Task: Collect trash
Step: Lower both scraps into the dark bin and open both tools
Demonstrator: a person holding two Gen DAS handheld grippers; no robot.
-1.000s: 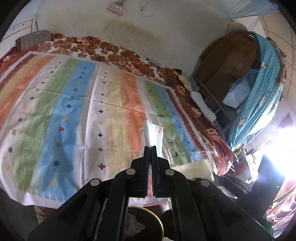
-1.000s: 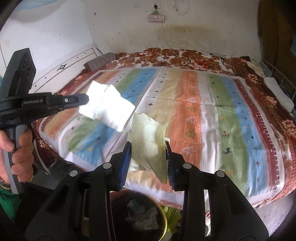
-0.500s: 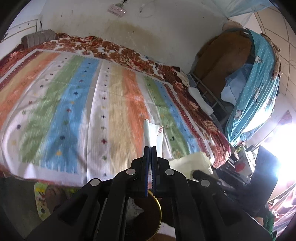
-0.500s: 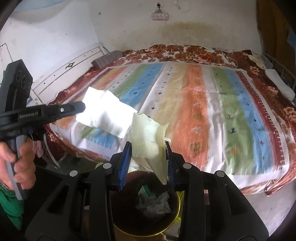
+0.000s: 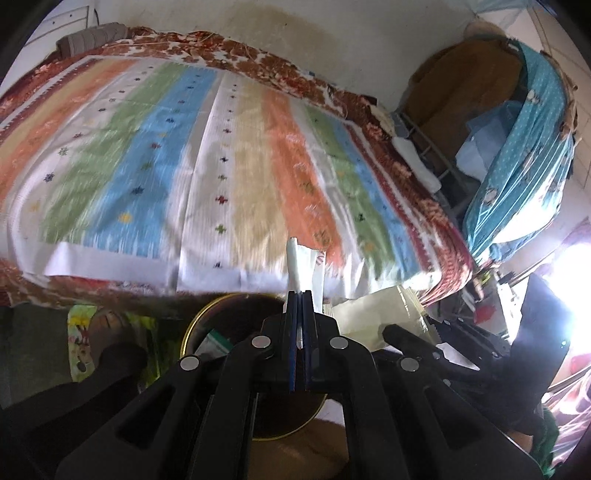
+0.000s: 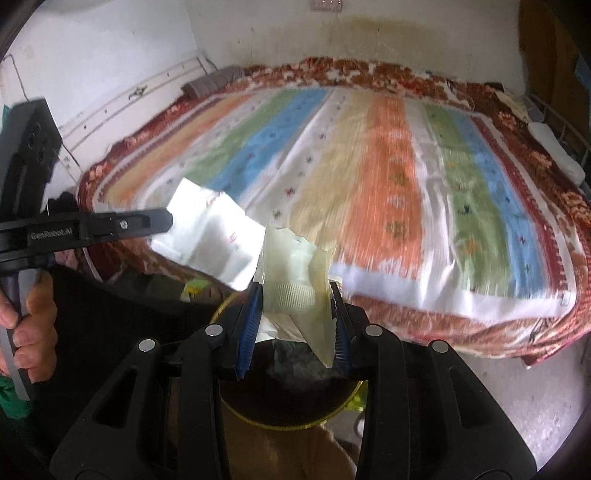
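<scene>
Right wrist view, lower centre: the right gripper [image 6: 295, 317] pinches a pale yellow wrapper [image 6: 299, 284] over the trash bin [image 6: 295, 424], while at mid left the left gripper [image 6: 162, 223] is clamped on a white paper packet [image 6: 210, 243]. Both scraps look light, thin and limp, so an edge pinch should suffice. Beyond lie the striped bedspread [image 6: 388, 177] and stained wall [image 6: 388, 33]

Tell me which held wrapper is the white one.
The white wrapper is in the left gripper; the right gripper holds the pale yellow packet.
</scene>
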